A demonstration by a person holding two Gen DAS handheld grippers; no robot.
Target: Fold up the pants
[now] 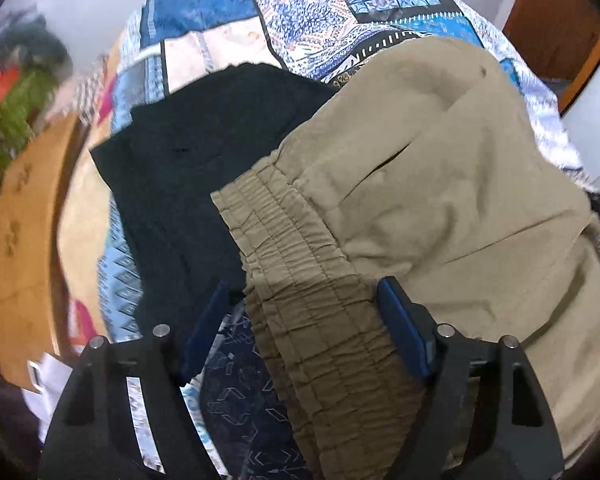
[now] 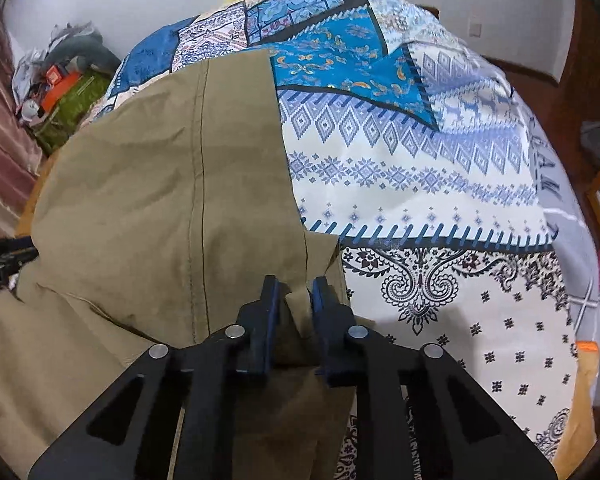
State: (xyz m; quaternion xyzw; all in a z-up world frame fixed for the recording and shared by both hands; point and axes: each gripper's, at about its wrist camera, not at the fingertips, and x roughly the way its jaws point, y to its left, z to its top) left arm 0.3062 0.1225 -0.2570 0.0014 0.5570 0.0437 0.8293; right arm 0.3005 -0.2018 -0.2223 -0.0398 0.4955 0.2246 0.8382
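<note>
Right tool (image 2: 293,294) clamped on khaki pants (image 2: 160,184) edge at lower centre, left tool (image 1: 304,300) apart astride the elastic waistband (image 1: 292,240), evidently positioned to lift for folding on the bed (image 2: 440,208).

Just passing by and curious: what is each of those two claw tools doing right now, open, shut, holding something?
Left gripper: open, jaws wide either side of the khaki pants waistband, not pinching.
Right gripper: shut on a fold of the pants' fabric.
</note>
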